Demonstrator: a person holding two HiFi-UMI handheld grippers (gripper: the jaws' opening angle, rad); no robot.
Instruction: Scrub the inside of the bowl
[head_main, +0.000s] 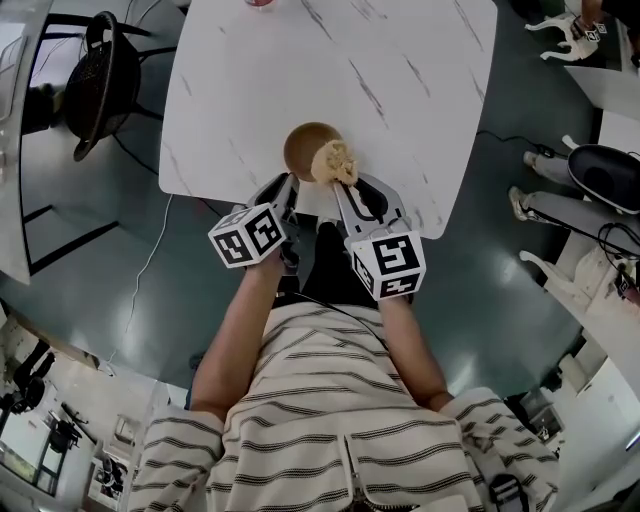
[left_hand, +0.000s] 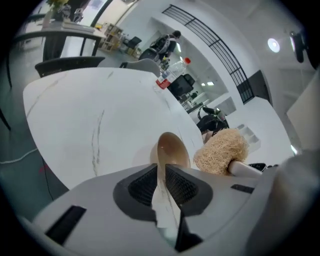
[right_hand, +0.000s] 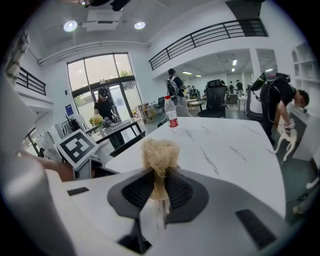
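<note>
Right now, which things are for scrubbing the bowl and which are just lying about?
For the job:
round brown bowl, pinched at its rim by the left gripper
straw-coloured fibre scrubbing brush, held in the right gripper

Just lying about:
clear plastic bottle with a red cap, far across the white marbled table
black chair beside the table

Bowl (left_hand: 172, 150) rim hidden in left claw (left_hand: 161, 175), brush (right_hand: 160, 154) handle in right claw (right_hand: 159, 177)

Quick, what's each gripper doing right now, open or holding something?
Left gripper: closed on the rim of the small brown wooden bowl.
Right gripper: closed on the pale fibre scrub brush.
</note>
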